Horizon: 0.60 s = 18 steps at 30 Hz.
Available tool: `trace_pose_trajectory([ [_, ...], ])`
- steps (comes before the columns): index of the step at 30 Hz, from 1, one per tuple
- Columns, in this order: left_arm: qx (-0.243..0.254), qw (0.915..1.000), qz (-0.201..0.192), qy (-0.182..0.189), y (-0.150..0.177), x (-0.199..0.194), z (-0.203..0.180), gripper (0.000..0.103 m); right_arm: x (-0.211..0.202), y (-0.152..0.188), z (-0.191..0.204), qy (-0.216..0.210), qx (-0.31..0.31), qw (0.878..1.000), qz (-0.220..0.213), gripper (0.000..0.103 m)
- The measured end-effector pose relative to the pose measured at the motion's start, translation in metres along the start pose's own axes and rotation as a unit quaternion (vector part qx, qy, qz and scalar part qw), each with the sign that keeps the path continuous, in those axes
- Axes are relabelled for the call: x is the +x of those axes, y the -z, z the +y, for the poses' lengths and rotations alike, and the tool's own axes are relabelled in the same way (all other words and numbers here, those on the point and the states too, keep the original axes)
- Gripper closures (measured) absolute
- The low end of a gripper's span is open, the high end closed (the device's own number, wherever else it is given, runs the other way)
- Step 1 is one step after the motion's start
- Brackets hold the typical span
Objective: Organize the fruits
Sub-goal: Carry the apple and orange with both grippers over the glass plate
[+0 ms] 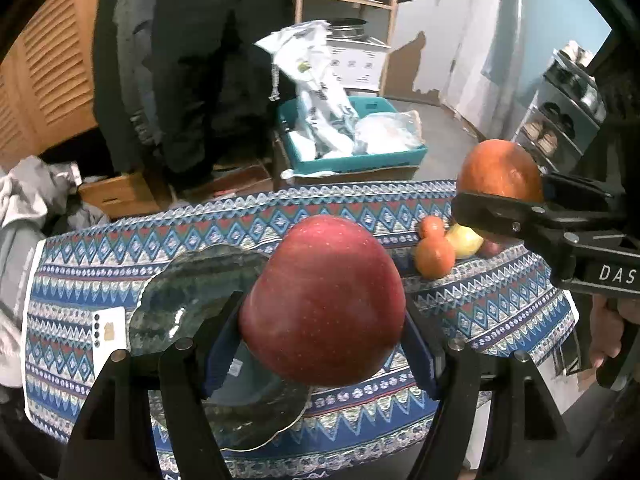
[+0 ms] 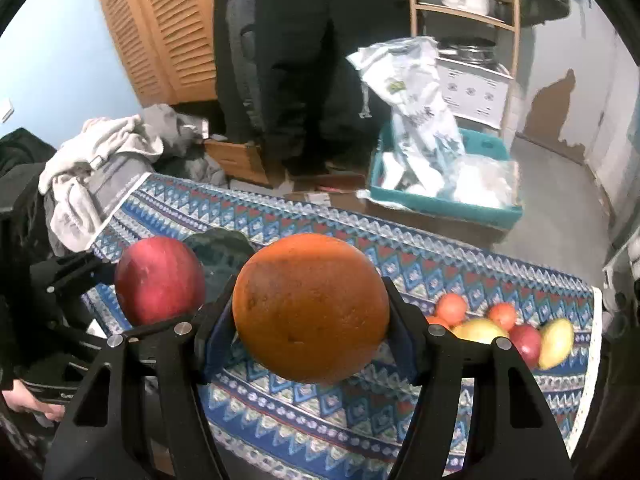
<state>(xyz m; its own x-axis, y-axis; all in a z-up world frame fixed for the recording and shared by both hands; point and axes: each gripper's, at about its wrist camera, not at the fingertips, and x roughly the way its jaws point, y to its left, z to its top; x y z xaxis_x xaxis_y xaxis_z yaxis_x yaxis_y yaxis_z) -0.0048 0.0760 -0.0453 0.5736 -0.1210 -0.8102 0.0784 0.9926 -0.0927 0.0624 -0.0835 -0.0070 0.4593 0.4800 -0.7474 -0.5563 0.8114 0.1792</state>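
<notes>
My left gripper [image 1: 322,320] is shut on a red apple [image 1: 324,300] and holds it above a dark green glass plate [image 1: 192,300] on the patterned tablecloth. My right gripper [image 2: 310,316] is shut on a large orange [image 2: 310,306], held above the cloth; it also shows in the left wrist view [image 1: 500,170]. The red apple shows in the right wrist view [image 2: 160,280] beside the plate [image 2: 220,256]. A pile of small oranges [image 2: 452,308], a yellow-green apple [image 2: 480,330], a red fruit [image 2: 526,344] and a yellow fruit [image 2: 556,342] lies at the table's right end.
A white phone [image 1: 108,334] lies left of the plate. The patterned tablecloth [image 1: 480,308] covers a small table. Behind it stand a person in dark clothes [image 2: 288,60], a teal crate with bags [image 2: 440,196], cardboard boxes and a clothes heap [image 2: 92,160].
</notes>
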Motion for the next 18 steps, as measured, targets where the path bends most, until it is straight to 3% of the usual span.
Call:
trace_pose_trajectory([
  [18,-0.07,0.9969,0.009,-0.034,0.023,0.001,0.08,0.028,0.059,-0.035,0.065,-0.045,-0.03,0.998,0.029,0.037],
])
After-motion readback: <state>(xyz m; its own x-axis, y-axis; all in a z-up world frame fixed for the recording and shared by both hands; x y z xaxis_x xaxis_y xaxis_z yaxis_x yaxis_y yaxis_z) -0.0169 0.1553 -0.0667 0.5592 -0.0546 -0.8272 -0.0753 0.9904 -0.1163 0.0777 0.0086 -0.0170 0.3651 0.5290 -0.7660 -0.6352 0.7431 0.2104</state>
